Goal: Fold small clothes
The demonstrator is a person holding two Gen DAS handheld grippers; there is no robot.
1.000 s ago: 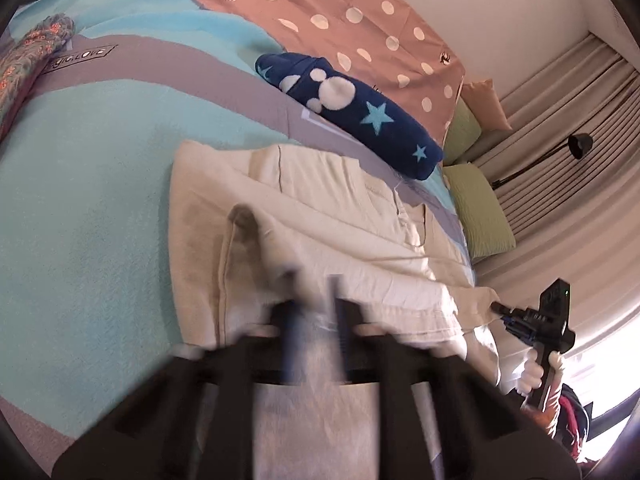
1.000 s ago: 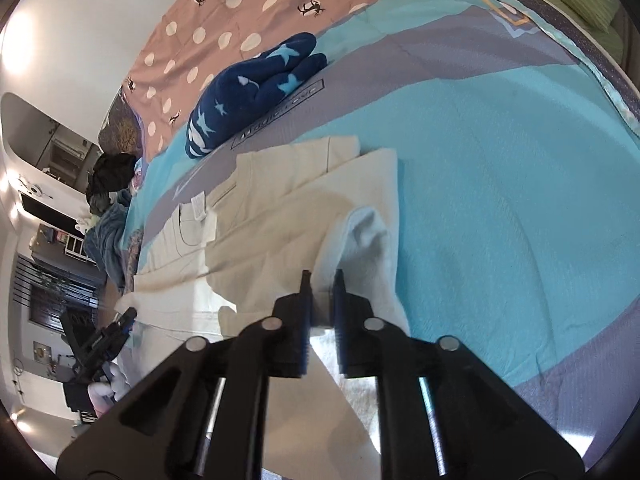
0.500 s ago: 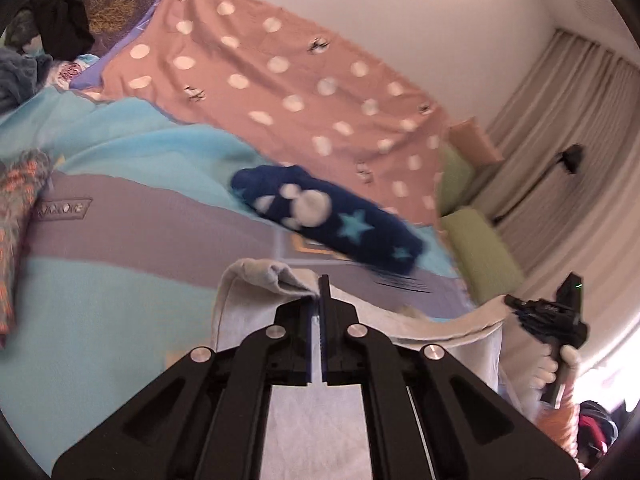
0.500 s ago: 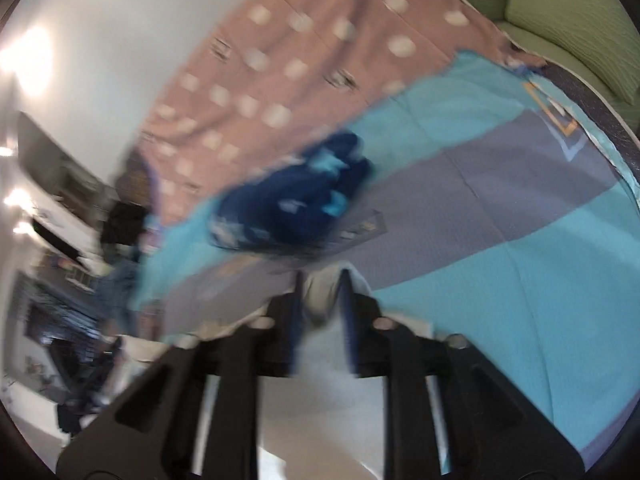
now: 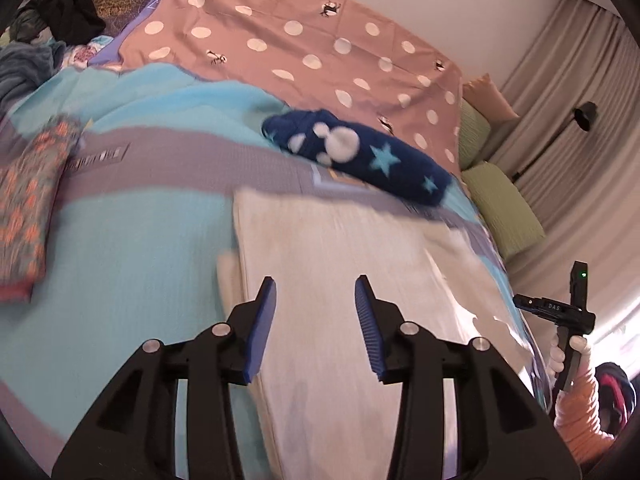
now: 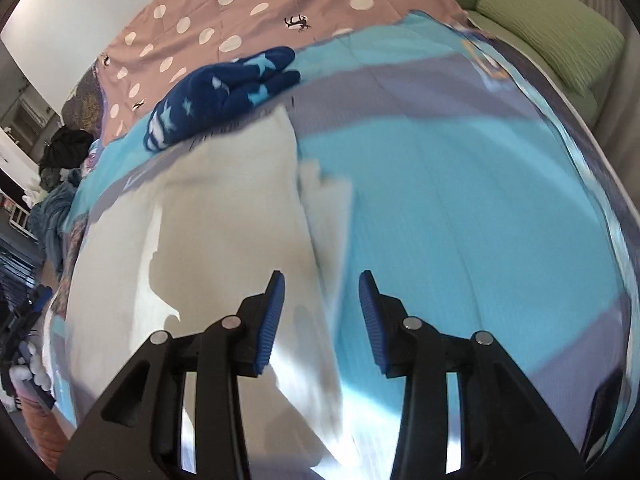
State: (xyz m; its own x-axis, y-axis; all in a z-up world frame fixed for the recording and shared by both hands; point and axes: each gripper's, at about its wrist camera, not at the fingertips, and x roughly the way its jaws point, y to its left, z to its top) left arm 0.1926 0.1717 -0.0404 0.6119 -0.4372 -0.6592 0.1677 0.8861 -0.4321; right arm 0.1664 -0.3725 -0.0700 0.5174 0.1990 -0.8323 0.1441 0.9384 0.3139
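The left gripper point(image 5: 315, 292) has its jaws opening, the blue pads point(image 5: 262, 328) standing well apart with nothing pinched between them; only the pale cloth lies below, seen through the gap. The right gripper point(image 6: 321, 286) is parted about as far, its ribbed blue pads point(image 6: 270, 322) also gripping nothing — the gap frames the edge where the cloth meets the bedcover.

That cloth is the task's thing: a cream garment point(image 5: 344, 264) lying flat on the bed, folded over into a long rough rectangle, with a narrow strip of a lower layer showing along one side. From the right wrist the same garment point(image 6: 224, 216) shows a second, smaller flap sticking out at its far corner. Its surface is motion-blurred in both views, so seams cannot be made out.

Under it spreads a turquoise and grey bedcover point(image 5: 132, 240). Just beyond the garment's far edge lies a navy fleece piece with stars point(image 5: 360, 160), rolled or bunched; whether the two touch cannot be told. Further off, a brown polka-dot sheet point(image 5: 304, 52) covers the head of the bed, and a patterned orange-and-teal cloth point(image 5: 28, 200) lies at the left edge. Green cushions point(image 5: 504, 208) sit by the curtains. No container appears — everything lies loose on the bed.
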